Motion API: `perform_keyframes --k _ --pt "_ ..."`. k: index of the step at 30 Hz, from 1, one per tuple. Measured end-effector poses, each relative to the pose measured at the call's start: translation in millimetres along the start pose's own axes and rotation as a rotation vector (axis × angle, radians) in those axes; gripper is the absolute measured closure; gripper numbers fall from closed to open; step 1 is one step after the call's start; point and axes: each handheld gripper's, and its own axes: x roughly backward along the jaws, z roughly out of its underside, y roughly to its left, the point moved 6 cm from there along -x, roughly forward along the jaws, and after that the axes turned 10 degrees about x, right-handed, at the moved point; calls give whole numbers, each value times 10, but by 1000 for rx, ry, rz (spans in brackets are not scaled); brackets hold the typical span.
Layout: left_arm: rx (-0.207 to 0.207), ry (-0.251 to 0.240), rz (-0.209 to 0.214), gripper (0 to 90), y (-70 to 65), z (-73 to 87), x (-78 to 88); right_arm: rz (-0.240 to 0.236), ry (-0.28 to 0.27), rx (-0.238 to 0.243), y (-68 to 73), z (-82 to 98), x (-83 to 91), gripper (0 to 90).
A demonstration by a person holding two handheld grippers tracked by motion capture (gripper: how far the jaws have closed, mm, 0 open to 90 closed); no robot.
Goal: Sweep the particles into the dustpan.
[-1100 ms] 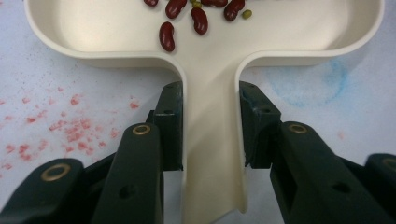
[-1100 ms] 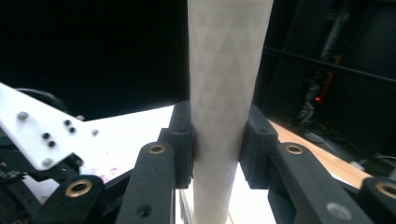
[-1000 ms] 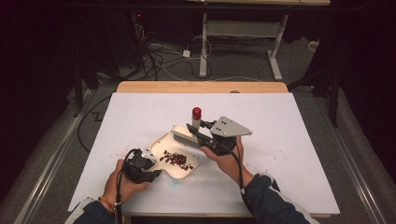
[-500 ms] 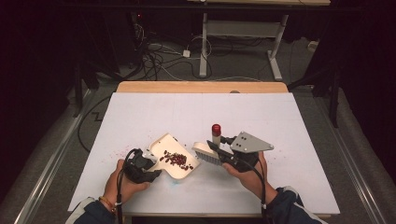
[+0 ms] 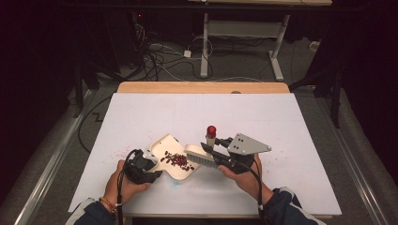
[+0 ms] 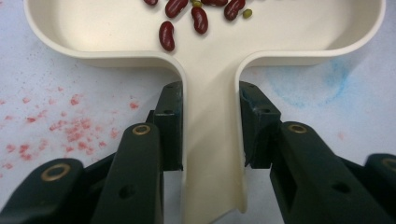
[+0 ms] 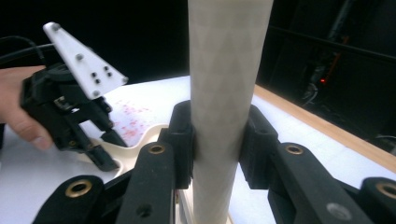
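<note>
Jaws of left gripper [image 6: 208, 135] pinching dustpan [image 6: 205, 60] handle, right gripper [image 7: 217, 140] jaws clamping brush [image 5: 199, 153] handle, both hands low over near tabletop [image 5: 281, 122].

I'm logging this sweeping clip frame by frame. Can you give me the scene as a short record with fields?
surface: white table
left gripper: shut on dustpan handle
dustpan: cream, flat on table
contents: red beans, a few green ones
right gripper: shut on brush handle
brush: bristles at dustpan's right edge
stains: red specks left of dustpan
</note>
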Motion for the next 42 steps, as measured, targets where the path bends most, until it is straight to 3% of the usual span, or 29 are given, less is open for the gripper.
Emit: perform_keyframes --k 4,7,14,16,20,26,32,36,42 --pt "0 2 4 637 5 -3 1 39 1 -12 -124 -11 60 705" --pt "0 2 4 637 5 -3 2 78 15 8 -190 8 61 705" --pt "2 6 7 637 7 -4 6 133 66 41 -196 89 -110 705" --pt "4 9 8 638 6 -1 10 100 63 30 -117 86 -156 705" --pt "1 14 6 638 13 13 25 89 83 91 29 54 -166 705" --pt "-3 17 -10 638 5 21 33 51 84 44 94 41 -119 704" --pt "-3 22 -10 638 11 30 40 -11 40 29 225 -51 -111 705" --pt "0 20 -5 638 23 42 45 -33 22 7 217 -83 -88 705" --pt "8 25 3 638 49 59 58 14 0 9 37 -131 -83 705"
